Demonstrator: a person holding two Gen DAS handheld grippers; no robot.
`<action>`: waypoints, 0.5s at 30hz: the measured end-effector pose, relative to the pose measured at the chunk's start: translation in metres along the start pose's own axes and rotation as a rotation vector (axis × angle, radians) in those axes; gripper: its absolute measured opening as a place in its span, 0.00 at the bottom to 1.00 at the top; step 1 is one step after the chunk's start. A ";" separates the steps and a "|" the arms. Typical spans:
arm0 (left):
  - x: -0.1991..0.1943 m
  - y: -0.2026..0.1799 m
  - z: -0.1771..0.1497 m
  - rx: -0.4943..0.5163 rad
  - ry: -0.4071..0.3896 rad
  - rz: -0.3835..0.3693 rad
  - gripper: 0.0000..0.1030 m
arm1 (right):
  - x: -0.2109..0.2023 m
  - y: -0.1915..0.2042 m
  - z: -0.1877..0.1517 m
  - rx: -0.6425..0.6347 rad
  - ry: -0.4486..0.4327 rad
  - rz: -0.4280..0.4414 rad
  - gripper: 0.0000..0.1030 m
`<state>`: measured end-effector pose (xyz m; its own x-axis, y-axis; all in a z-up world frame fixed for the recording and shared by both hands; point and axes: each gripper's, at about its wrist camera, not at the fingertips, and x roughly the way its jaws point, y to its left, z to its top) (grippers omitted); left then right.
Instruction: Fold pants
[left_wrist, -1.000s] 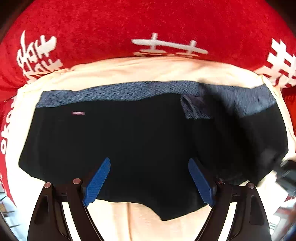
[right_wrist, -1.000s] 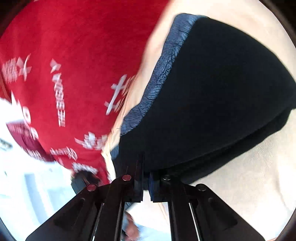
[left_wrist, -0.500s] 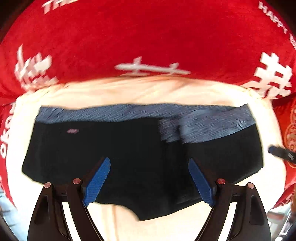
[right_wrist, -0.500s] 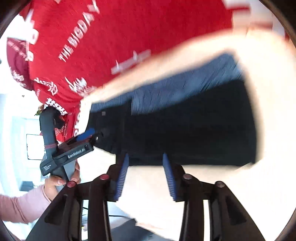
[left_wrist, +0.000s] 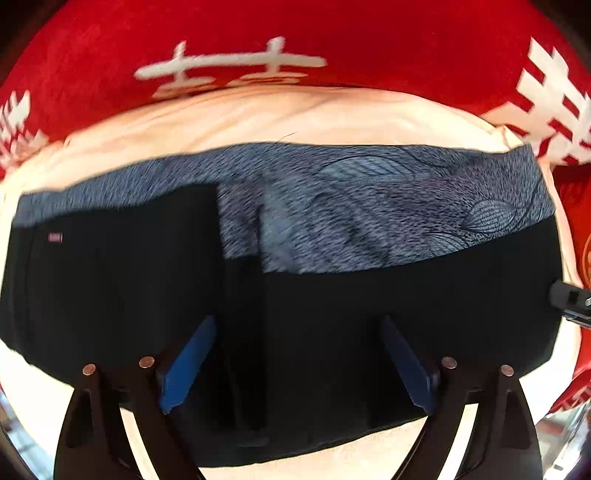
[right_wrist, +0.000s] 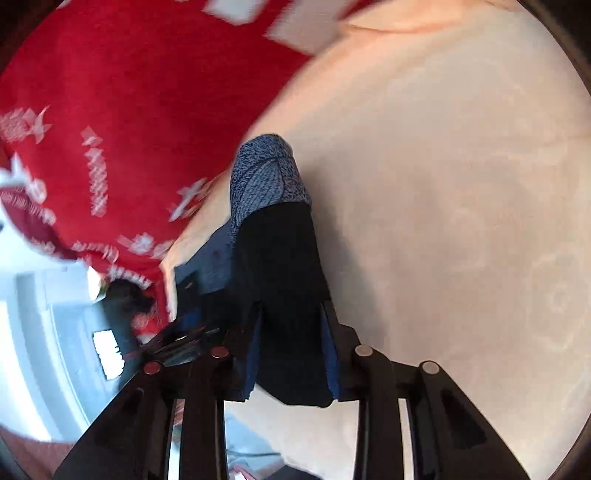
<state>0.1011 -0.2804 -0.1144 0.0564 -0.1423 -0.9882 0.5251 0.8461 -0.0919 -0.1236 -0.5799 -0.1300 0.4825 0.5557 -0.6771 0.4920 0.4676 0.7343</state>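
Black shorts (left_wrist: 332, 332) with a blue-grey patterned waistband (left_wrist: 369, 206) lie folded on a cream cloth (left_wrist: 295, 118). Their right part is laid over the middle. My left gripper (left_wrist: 295, 358) hovers low over the shorts with its blue-padded fingers (left_wrist: 186, 363) wide apart and nothing between them. In the right wrist view the shorts (right_wrist: 280, 266) show edge-on, and my right gripper (right_wrist: 291, 354) has its fingers (right_wrist: 330, 354) on either side of the black fabric's end. Its tip (left_wrist: 570, 301) shows at the right edge of the left wrist view.
The cream cloth (right_wrist: 461, 184) lies on a red blanket with white characters (left_wrist: 236, 70), also in the right wrist view (right_wrist: 129, 110). The blanket's edge and a bright room floor (right_wrist: 33, 332) show at lower left there.
The right gripper let go of the folded-over flap, swung out to the right side, and now straddles the shorts' right end. The left gripper moved closer to the shorts and stayed open.
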 end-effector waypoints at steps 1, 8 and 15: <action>-0.002 0.001 -0.001 -0.004 0.002 0.004 0.90 | 0.002 0.002 0.000 -0.023 0.002 -0.048 0.31; -0.051 0.002 -0.015 0.031 -0.058 0.006 0.90 | 0.004 -0.004 0.006 0.024 -0.017 -0.244 0.33; -0.100 0.042 -0.037 -0.113 -0.072 -0.071 0.90 | -0.011 0.033 -0.015 -0.081 -0.009 -0.422 0.39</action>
<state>0.0863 -0.2114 -0.0235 0.0858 -0.2370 -0.9677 0.4312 0.8845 -0.1784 -0.1231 -0.5599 -0.0977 0.2576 0.2988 -0.9189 0.5891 0.7053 0.3944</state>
